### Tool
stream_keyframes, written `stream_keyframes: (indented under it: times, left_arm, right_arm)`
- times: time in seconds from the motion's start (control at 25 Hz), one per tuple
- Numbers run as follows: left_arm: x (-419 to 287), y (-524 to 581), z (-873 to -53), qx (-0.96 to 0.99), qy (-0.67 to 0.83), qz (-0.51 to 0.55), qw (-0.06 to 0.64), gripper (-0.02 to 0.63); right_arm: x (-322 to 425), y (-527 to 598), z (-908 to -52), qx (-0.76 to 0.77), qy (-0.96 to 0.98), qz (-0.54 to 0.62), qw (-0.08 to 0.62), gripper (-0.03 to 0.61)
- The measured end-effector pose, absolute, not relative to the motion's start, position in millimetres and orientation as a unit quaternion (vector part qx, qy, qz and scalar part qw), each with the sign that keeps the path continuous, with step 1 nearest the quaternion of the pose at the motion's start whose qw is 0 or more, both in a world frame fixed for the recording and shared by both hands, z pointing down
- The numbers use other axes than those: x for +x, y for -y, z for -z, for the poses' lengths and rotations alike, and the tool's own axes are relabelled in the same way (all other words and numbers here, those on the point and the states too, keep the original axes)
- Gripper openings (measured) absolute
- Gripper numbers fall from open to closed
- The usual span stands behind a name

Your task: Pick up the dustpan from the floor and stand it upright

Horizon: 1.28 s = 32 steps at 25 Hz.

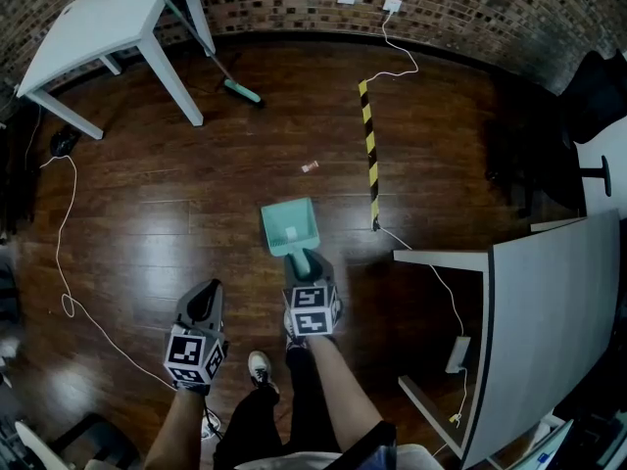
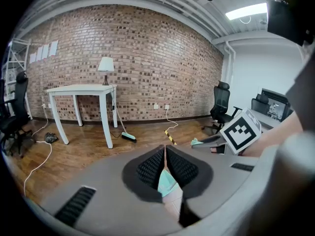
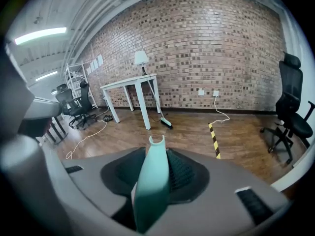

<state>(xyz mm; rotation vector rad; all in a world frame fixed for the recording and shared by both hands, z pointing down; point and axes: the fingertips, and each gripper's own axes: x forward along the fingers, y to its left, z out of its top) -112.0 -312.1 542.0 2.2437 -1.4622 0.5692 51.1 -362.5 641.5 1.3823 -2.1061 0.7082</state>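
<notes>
The teal dustpan (image 1: 289,227) shows its open pan just beyond my right gripper (image 1: 307,262), which is shut on its handle. In the right gripper view the handle (image 3: 152,181) rises between the pads, and its notched end pokes past the fingertips. I cannot tell whether the pan touches the wooden floor. My left gripper (image 1: 203,304) hangs to the left, apart from the dustpan. Its fingertips (image 2: 165,154) meet and grip nothing. A teal sliver shows low in the gap behind the left pads; what it is I cannot tell.
A white table (image 1: 108,18) stands at the far left with a teal-headed broom (image 1: 240,91) leaning on it. Yellow-black tape (image 1: 370,155) and a small scrap (image 1: 310,166) lie on the floor ahead. A grey desk (image 1: 549,311) fills the right, and a white cable (image 1: 64,223) trails at the left.
</notes>
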Motion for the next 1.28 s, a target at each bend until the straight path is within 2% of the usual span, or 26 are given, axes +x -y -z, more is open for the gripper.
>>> stream_keyframes:
  times: [0.6, 1.28]
  left_arm:
    - [-115.2, 303.1, -529.6, 0.812, 0.518, -0.206, 0.175, 0.021]
    - [-121.5, 281.4, -487.9, 0.827, 0.512, -0.179, 0.148, 0.023]
  right_arm:
    - [66.1, 338.6, -629.1, 0.510, 0.767, -0.255, 0.294, 0.143]
    - [68.0, 327.9, -563.0, 0.540, 0.769, -0.222, 0.258, 0.143]
